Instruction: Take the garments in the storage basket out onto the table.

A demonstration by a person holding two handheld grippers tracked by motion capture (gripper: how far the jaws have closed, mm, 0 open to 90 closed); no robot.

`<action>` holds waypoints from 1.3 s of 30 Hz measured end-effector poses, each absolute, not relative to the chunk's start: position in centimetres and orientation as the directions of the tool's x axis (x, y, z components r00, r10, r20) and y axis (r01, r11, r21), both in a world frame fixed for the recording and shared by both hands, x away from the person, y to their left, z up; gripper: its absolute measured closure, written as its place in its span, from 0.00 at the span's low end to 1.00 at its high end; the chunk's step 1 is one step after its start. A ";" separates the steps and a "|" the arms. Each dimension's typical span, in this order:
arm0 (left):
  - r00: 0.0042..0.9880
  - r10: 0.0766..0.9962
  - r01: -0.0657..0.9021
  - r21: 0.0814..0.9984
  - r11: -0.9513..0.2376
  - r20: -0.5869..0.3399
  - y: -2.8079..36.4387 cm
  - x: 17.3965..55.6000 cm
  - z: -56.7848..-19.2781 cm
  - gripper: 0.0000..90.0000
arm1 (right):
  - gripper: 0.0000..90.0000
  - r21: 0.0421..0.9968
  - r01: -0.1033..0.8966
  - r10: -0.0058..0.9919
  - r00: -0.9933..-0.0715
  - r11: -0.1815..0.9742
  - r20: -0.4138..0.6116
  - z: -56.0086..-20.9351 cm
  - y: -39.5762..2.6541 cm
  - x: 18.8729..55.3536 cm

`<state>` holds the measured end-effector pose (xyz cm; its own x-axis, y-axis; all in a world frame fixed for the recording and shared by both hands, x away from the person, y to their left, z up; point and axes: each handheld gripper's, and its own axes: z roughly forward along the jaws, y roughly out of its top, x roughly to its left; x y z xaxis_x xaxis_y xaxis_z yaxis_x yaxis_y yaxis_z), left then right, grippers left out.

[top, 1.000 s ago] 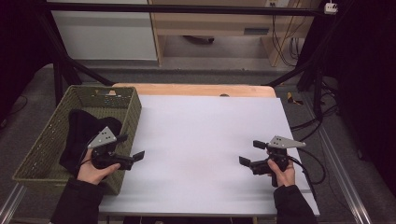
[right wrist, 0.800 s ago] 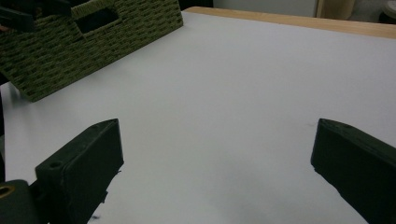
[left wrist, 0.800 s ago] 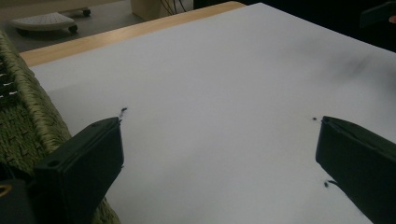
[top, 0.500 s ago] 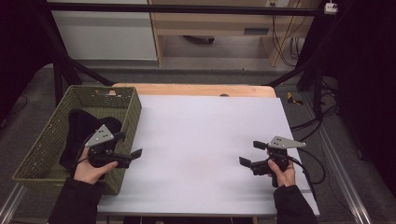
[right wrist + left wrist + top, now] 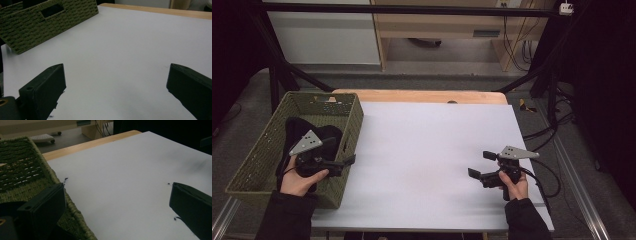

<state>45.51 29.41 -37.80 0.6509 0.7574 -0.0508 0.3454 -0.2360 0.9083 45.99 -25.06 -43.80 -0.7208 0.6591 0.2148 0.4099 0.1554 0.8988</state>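
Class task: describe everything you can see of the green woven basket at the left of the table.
The green woven rectangular basket looks like wicker, with open top, sloping walls and a cut-out handle slot in one end. It stands upright on the white table sheet at its left edge. A dark black cloth lies inside. The left claw, wide open, hangs over its right rim.

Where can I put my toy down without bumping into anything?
The white sheet is bare between the basket and the right claw, and all the way up to the wooden strip at the back. It is crowded inside the basket, where dark cloth lies and the left claw sits at the rim.
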 end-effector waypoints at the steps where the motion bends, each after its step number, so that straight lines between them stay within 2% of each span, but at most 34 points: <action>1: 0.643 0.764 0.346 0.908 -0.236 -0.046 29.7 45.5 -37.7 0.00 | 0.03 0.897 0.412 0.659 -0.721 0.158 0.215 -43.8 -25.0 46.0; 39: 0.518 0.855 0.377 0.889 -0.260 0.030 34.6 44.5 -36.4 0.00 | 0.03 0.894 0.416 0.659 -0.721 0.166 0.213 -43.9 -24.9 46.0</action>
<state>44.51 34.57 -36.35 0.5184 0.8546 0.0303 0.3770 -0.2602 0.8889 46.02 -24.91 -43.93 -0.7211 0.6592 0.2133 0.4160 0.1657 0.8942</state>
